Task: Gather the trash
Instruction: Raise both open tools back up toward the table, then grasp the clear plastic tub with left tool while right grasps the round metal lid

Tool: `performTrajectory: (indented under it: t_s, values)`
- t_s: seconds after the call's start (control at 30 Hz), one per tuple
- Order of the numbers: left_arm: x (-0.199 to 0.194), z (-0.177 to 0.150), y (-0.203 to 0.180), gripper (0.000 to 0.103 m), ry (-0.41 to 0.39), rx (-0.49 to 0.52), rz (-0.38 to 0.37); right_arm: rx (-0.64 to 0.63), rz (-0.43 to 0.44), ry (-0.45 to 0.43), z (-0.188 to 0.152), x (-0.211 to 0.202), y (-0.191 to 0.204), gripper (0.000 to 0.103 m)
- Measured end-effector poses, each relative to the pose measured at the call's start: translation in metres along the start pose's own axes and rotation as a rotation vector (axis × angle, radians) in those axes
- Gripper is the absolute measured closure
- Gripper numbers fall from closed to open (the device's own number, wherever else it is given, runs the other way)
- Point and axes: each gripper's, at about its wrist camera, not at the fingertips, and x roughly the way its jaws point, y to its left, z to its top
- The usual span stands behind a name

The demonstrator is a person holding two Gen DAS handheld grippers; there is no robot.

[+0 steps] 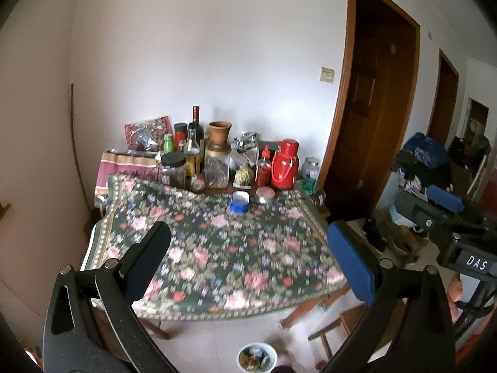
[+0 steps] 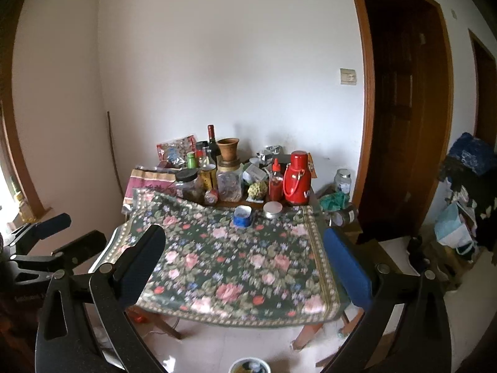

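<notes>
A table with a floral cloth (image 1: 217, 248) (image 2: 230, 264) stands against the wall. A small blue and white cup (image 1: 239, 202) (image 2: 243, 216) sits on the cloth near the far side, beside a round metal tin (image 1: 265, 194) (image 2: 272, 209). A white bin (image 1: 257, 357) (image 2: 250, 366) with scraps inside stands on the floor below the near table edge. My left gripper (image 1: 248, 248) is open and empty, held in front of the table. My right gripper (image 2: 245, 248) is open and empty too; it also shows in the left wrist view (image 1: 435, 205).
Bottles, jars, a clay pot (image 1: 220, 133) and a red thermos (image 1: 285, 164) (image 2: 297, 178) crowd the back of the table. Dark wooden doors (image 1: 372, 108) stand at the right. Bags and clutter (image 1: 422, 161) pile by the right wall. Wooden stool legs (image 1: 329, 326) show under the table.
</notes>
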Motion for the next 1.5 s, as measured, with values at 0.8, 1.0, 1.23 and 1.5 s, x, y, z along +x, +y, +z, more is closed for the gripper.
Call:
performTrajectory:
  t_s: [0.8,1.0,1.23,1.5]
  values:
    - [0.228,0.084,-0.023,0.001,0.120,-0.030,0.036,-0.031,-0.025,0.134,0.070,0.185,-0.095,0.002]
    - [0.306,0.089,0.014,0.001,0.218,-0.011,-0.035,0.041,-0.109,0.194,0.070,0.239,-0.091,0.002]
    - [0.418,0.052,0.048,0.001,0.451,-0.041,-0.085,0.078,-0.146,0.345,0.047,0.319,-0.094,0.002]
    - [0.513,-0.005,0.042,0.010,0.629,-0.015,-0.090,0.115,-0.115,0.483,0.016,0.396,-0.107,0.002]
